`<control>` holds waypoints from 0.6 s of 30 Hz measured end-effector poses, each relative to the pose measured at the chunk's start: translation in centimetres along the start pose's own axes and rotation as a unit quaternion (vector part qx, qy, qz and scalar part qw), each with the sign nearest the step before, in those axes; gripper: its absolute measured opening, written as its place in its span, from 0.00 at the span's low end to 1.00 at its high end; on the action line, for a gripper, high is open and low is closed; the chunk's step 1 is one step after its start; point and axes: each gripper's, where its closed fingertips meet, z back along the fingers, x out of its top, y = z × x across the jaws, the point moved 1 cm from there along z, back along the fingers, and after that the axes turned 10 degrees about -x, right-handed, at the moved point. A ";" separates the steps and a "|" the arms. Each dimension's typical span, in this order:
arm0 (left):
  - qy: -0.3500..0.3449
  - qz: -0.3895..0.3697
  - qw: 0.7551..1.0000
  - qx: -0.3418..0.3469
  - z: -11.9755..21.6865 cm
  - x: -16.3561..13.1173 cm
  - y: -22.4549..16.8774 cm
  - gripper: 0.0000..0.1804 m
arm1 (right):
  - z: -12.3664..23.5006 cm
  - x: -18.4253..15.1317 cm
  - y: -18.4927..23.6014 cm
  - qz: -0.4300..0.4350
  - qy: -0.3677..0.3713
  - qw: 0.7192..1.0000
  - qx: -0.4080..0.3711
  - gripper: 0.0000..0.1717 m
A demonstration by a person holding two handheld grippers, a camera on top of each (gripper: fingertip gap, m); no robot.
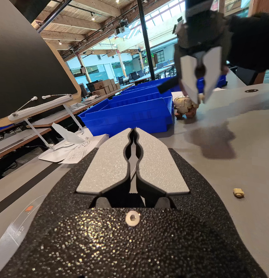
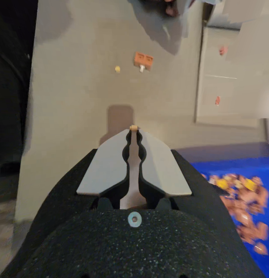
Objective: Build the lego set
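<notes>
My left gripper (image 1: 134, 129) is shut with nothing between its pads and hovers low over the grey table (image 1: 221, 173), in front of a blue bin (image 1: 127, 115). My right gripper (image 2: 133, 129) is shut on a small tan round brick piece (image 2: 133, 127), pinched at the very fingertips above the table. In the left wrist view the right gripper (image 1: 200, 97) hangs tips down, just right of a tan and brown brick-built figure (image 1: 184, 106) that stands on the table.
A brown brick (image 2: 143, 61) and a small yellow piece (image 2: 117, 68) lie on the table ahead of the right gripper. A tan piece (image 1: 238, 193) lies at the right. A blue bin (image 2: 221, 170) with several brown and yellow pieces sits at lower right. A lamp stand (image 1: 40, 105) and papers are at the left. Tip to tip, the grippers are about 15 centimeters apart.
</notes>
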 end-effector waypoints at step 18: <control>0.014 -0.005 0.998 0.054 0.4 -0.3 1.3 0.00 | 2.9 -2.4 -2.9 -0.117 -0.062 0.980 -0.148 0.10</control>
